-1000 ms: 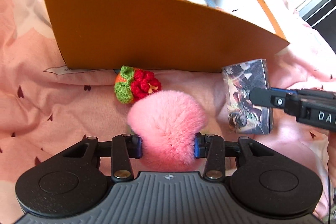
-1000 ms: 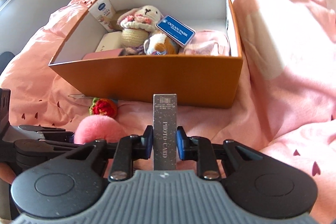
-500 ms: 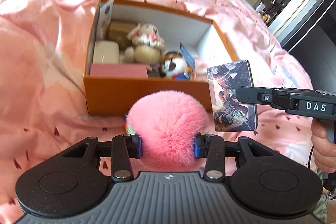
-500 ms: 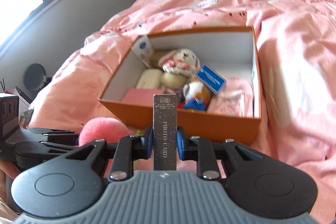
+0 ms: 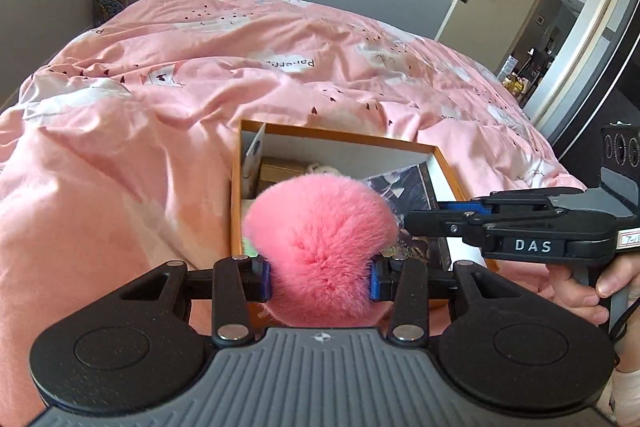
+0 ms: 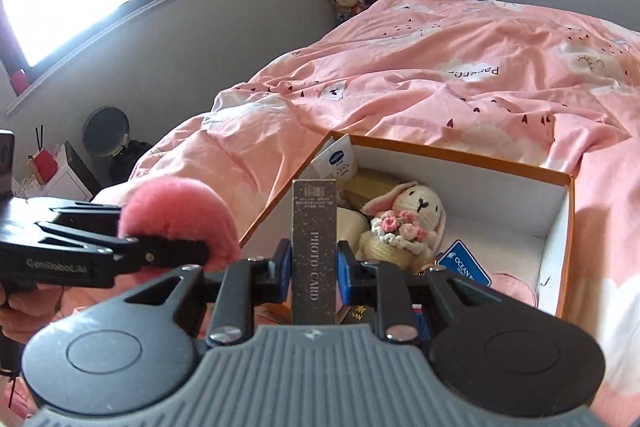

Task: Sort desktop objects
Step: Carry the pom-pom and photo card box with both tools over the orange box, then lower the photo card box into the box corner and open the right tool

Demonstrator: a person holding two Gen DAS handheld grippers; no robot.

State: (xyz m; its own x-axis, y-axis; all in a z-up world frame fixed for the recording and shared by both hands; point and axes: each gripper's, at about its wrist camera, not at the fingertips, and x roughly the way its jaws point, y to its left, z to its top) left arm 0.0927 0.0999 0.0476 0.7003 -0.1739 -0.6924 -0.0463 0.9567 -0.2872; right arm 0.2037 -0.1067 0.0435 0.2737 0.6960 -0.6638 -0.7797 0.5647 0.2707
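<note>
Bunny [image 6: 408, 223] in box [image 6: 556, 227], on bedspread [image 6: 440, 83].

1. "DAS" stands in white letters on the side of the right gripper [image 5: 424, 223], seen from the left wrist.
2. "GenRobot.AI" stands on the side of the left gripper [image 6: 176, 251], seen from the right wrist.
3. "PHOTO CARD" runs lengthwise down the dark card box [image 6: 314, 247].
4. "OCEAN PA…", partly cut off, shows on the blue card [image 6: 464, 263] in the orange box [image 6: 570, 187].
5. "Paper…", upside down, is printed on the pink bedspread [image 5: 290, 63]; its last letters are unclear.
</note>
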